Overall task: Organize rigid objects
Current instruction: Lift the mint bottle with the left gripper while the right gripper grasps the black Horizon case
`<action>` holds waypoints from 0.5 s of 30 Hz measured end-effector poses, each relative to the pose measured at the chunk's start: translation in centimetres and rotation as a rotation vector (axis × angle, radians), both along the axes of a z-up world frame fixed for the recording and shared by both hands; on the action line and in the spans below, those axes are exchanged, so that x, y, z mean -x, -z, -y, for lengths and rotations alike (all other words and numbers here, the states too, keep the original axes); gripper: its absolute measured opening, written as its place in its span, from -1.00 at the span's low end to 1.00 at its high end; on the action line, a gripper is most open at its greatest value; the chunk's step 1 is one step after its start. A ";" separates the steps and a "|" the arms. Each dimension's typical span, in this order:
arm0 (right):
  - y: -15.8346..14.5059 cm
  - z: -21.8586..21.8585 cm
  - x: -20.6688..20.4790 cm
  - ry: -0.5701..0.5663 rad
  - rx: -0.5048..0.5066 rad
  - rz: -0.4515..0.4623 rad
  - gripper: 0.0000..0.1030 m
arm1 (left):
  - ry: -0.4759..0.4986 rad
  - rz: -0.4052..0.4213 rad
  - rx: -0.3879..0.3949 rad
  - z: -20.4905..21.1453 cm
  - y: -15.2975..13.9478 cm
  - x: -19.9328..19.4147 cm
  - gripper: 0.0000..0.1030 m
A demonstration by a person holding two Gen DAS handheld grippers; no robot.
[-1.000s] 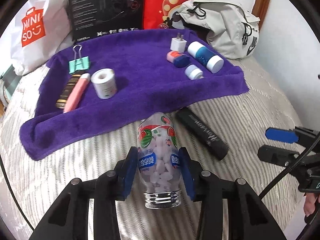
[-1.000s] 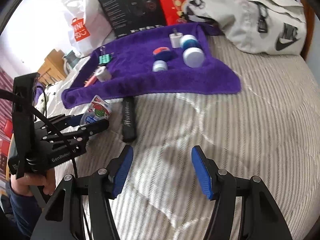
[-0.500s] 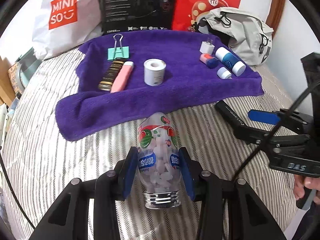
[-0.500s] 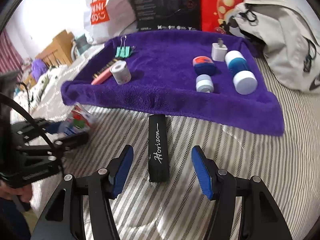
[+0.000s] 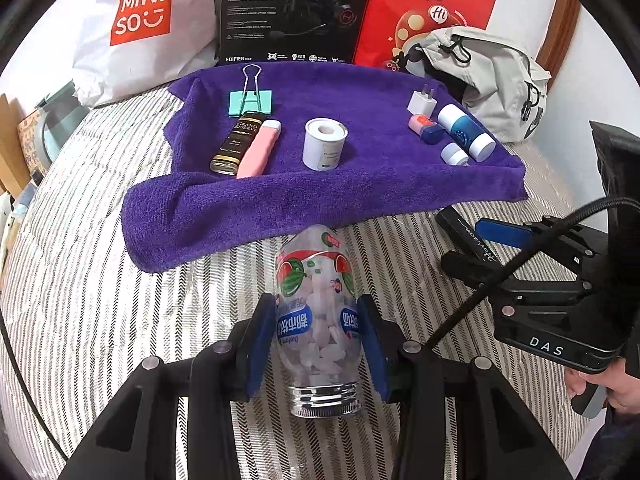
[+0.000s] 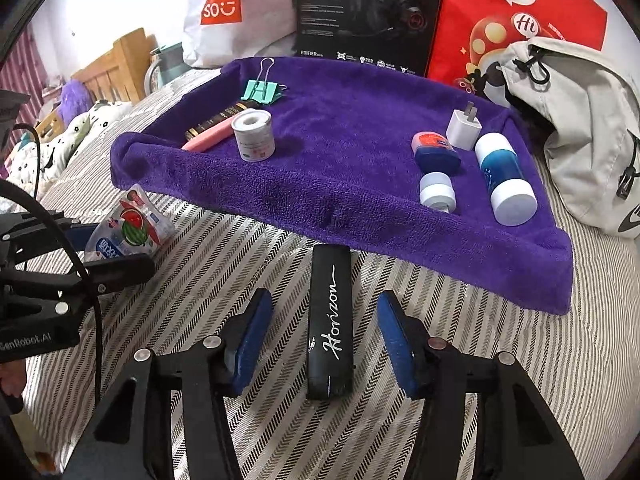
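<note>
The left claw (image 5: 316, 344) pinched a clear candy bottle (image 5: 316, 312) with a watermelon label, its blue pads pressed to the bottle's sides and its silver threaded neck pointing back toward the camera. The bottle lay over the striped bedspread (image 5: 100, 300), just short of the near edge of the purple towel (image 5: 320, 192) at 12 o'clock.

The right claw (image 6: 325, 340) stood spread, a pad on either side of a black case (image 6: 330, 320) marked "Horizon" — the case lay lengthwise between the pads, touching neither, its far end reaching the towel's hem at 12 o'clock. In the left wrist view this claw sat at 3 o'clock, with a hand (image 5: 608, 392) on its grip.

On the towel, at about 11 o'clock in the left wrist view, lay a green binder clip (image 5: 251, 100), a dark "Grand Reserve" bottle (image 5: 237, 142) and a pink tube (image 5: 259, 148) side by side, with a white tape roll (image 5: 324, 144) upright just to their right. At 1 o'clock sat a white charger plug (image 5: 422, 102), a pink-and-blue tube (image 5: 426, 128), a blue-and-white bottle (image 5: 466, 132) and a small white jar (image 5: 454, 155) — all close together.

Behind the towel stood a MINISO bag (image 5: 144, 20), a black Edifier box (image 5: 292, 8), a red bag (image 5: 424, 8) and a grey backpack (image 5: 492, 76).
</note>
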State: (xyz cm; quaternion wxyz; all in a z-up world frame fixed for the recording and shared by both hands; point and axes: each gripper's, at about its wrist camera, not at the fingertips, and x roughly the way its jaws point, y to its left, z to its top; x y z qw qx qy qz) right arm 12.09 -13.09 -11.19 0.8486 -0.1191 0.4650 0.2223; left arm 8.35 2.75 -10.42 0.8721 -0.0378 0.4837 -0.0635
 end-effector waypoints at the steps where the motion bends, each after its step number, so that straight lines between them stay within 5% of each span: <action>1: 0.0 0.1 0.0 0.000 -0.001 -0.001 -0.07 | -0.001 -0.001 0.003 -0.1 0.0 0.0 -0.23; 6: -0.3 0.3 0.2 -0.013 0.011 -0.021 -0.48 | 0.001 0.000 0.002 -0.1 0.0 0.0 -0.23; 15: -0.3 -0.1 -0.3 -0.047 0.010 -0.037 -0.58 | 0.002 -0.003 0.008 -0.3 0.0 -0.2 -0.23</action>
